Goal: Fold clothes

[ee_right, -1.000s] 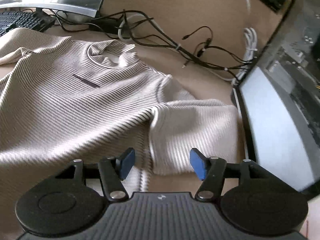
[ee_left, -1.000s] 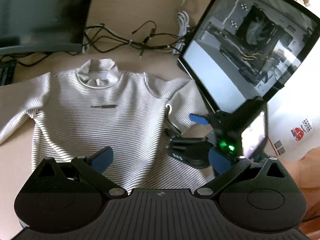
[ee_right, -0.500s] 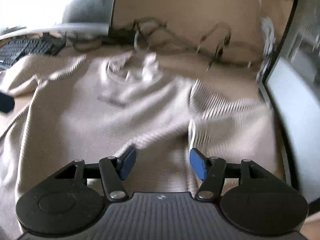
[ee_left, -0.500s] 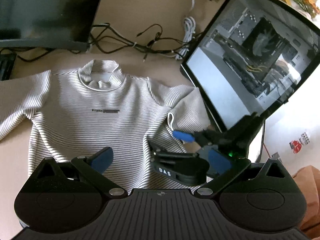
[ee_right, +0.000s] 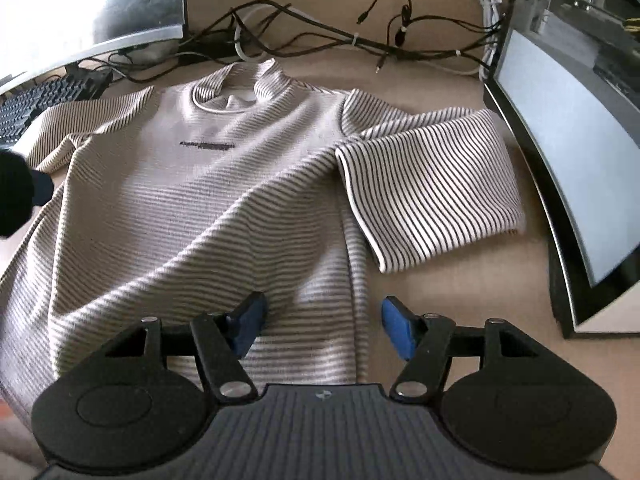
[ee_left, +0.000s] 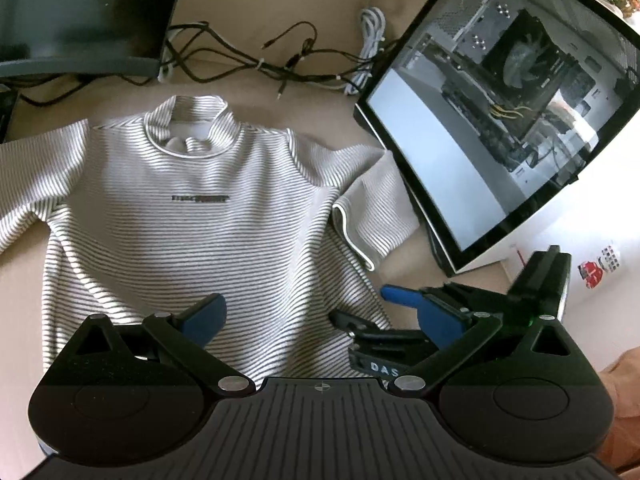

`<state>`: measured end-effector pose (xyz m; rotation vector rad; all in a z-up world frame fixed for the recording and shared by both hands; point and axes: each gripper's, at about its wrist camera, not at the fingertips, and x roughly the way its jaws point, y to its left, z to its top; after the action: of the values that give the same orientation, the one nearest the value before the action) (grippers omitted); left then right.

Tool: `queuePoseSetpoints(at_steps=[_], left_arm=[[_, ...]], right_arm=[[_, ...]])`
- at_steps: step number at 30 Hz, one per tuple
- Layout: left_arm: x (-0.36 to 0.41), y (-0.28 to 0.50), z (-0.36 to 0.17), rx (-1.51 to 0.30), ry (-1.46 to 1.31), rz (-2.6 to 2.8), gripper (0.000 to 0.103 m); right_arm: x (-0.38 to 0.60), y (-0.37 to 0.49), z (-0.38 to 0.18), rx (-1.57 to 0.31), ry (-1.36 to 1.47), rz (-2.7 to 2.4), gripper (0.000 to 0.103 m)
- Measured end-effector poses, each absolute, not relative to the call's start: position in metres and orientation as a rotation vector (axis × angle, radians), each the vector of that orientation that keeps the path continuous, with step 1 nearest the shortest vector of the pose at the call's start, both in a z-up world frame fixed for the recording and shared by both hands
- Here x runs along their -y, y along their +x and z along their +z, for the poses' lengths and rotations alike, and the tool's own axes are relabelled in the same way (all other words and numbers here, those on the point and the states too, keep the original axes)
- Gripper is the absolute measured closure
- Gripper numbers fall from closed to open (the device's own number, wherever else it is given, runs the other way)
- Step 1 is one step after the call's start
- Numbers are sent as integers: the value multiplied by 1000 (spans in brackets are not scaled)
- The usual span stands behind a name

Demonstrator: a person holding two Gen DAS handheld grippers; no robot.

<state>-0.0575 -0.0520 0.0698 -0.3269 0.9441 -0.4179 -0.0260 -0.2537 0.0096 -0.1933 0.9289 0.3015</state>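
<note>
A striped short-sleeved shirt (ee_left: 192, 216) lies flat, front up, collar away from me, on the tan desk; it also shows in the right wrist view (ee_right: 208, 200). Its right sleeve (ee_right: 432, 188) is folded in toward the body. My left gripper (ee_left: 320, 320) is open and empty above the shirt's lower hem. My right gripper (ee_right: 320, 324) is open and empty over the shirt's lower right edge; it also shows in the left wrist view (ee_left: 380, 308) at the hem's right corner.
A PC case with a glass side panel (ee_left: 500, 120) stands close to the right of the shirt. A monitor (ee_left: 72, 12) stands at the back left, with a keyboard (ee_right: 36, 108) beside it. Tangled cables (ee_right: 360, 40) lie behind the collar.
My right gripper has pulled back from the folded sleeve toward the shirt's lower right hem. The left gripper has risen slightly. The shirt has not moved.
</note>
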Motion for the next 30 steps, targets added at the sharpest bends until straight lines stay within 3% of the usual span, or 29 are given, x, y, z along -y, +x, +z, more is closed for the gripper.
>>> queuePoseSetpoints(at_steps=[8, 12, 16, 17, 19, 20, 24, 30], left_arm=[[40, -54, 64, -961, -356, -377, 0], [34, -51, 62, -968, -370, -351, 0], [34, -49, 60, -974, -370, -346, 0], [34, -48, 60, -976, -368, -345, 0], [34, -47, 60, -979, -366, -338, 0], [33, -47, 60, -981, -366, -335, 0], [31, -47, 58, -982, -378, -330, 0], [34, -54, 60, -954, -387, -368, 0]], right_arm=[[262, -27, 11, -783, -548, 230, 40], [260, -24, 0, -741, -686, 264, 29], [247, -14, -5, -667, -738, 279, 28], [243, -9, -6, -656, -743, 285, 31], [235, 2, -4, -686, -717, 324, 70], [234, 8, -2, -719, -674, 333, 95], [250, 22, 29, -710, -470, 252, 99], [302, 39, 118, -590, -161, 64, 99]])
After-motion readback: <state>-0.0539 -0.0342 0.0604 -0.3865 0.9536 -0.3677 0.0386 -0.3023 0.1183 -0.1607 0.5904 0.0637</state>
